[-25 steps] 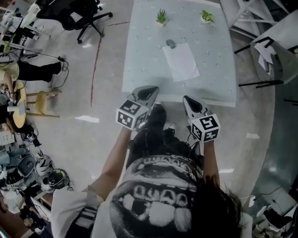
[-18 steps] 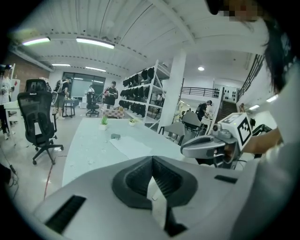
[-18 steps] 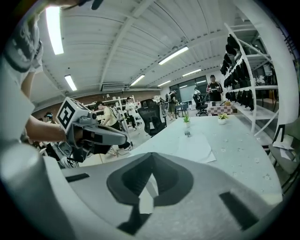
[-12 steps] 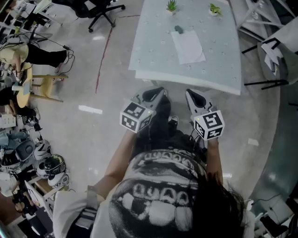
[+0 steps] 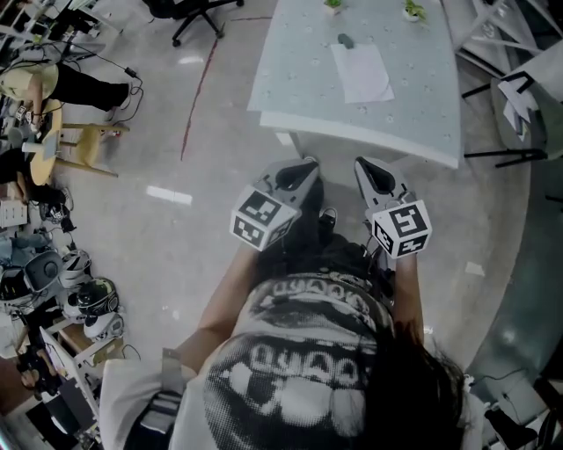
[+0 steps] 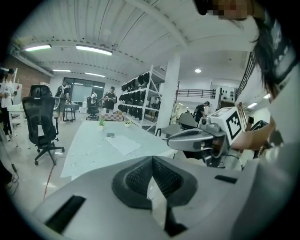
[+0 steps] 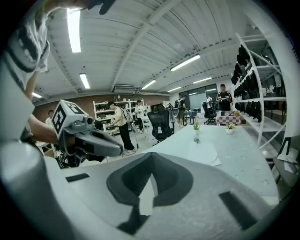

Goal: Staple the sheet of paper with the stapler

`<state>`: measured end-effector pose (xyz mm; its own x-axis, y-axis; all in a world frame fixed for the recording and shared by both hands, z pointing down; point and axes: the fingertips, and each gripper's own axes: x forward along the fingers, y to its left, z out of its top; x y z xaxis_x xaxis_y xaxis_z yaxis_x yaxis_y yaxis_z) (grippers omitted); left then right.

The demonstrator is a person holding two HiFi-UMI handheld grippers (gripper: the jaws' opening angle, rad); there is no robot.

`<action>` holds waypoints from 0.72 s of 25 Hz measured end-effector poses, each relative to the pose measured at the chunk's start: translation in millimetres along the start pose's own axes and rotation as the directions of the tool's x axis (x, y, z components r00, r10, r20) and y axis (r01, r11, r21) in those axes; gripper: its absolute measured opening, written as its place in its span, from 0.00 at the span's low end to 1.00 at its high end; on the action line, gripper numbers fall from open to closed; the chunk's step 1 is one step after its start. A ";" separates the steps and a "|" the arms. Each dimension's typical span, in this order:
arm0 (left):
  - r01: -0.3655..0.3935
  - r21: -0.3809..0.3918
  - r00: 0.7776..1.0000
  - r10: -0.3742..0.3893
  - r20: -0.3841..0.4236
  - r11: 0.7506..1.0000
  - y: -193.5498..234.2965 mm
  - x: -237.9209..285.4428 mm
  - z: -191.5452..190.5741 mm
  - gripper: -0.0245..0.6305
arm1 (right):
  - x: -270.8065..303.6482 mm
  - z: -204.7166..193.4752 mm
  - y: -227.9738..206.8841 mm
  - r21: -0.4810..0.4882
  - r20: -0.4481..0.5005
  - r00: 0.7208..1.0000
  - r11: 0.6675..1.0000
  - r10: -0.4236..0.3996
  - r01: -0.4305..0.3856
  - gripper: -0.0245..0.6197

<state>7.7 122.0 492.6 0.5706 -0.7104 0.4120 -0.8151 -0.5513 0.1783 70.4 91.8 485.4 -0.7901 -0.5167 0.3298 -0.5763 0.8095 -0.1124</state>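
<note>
- Change over the last second: the table (image 5: 299, 79) is showing smaller and higher in the head view, and the stretch of floor (image 5: 220, 176) between its near edge and the two grippers is widening.
- Left gripper (image 5: 308, 164): its jaws are pressing together with nothing between them. It is hanging at waist height over the floor, well short of the table.
- Right gripper (image 5: 363, 163): its jaws are likewise closed and empty. It is riding just beside the left one and pointing toward the table.
- Paper (image 5: 362, 73): it is lying flat on the table's far half.
- Stapler (image 5: 345, 40): it is sitting at the paper's far left corner, either touching or overlapping it; it is too small to tell which. No view is showing whether a staple is in the sheet.
- Plants (image 5: 332, 4): two small pots are standing at the far edge, apart from the paper.
- Stage, as judged: the layout is fitting both a sheet awaiting its staple and one already fastened, with the stapler set down again.
- Handling note, as judged: the carrying is going well while both grippers are travelling closed, side by side and clear of the table edge, with paper and stapler showing in the head view.
</note>
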 end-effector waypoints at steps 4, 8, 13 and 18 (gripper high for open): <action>0.004 0.010 1.000 -0.004 0.012 1.000 -2.3 -2.0 5.3 0.04 | -2.3 0.9 -0.1 -0.013 -0.006 1.000 1.000 0.001 -0.001 0.03; 0.014 0.021 1.000 -0.014 0.021 1.000 -4.8 -3.1 8.7 0.04 | -4.4 1.8 -0.8 -0.014 -0.012 1.000 1.000 -0.001 0.001 0.03; 0.025 0.026 0.999 -0.025 0.022 0.999 -7.3 -2.6 9.4 0.04 | -8.4 -0.8 -5.2 -0.010 -0.018 1.000 1.000 -0.011 0.011 0.03; 0.024 0.029 1.000 -0.025 0.019 0.999 -11.9 -3.8 4.2 0.04 | -15.8 -8.1 -7.7 0.003 -0.025 0.999 1.000 -0.023 0.023 0.03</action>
<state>15.6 129.4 485.2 0.5923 -0.7048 0.3905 -0.7979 -0.5805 0.1625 89.0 96.0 488.6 -0.7713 -0.5276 0.3560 -0.5947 0.7967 -0.1078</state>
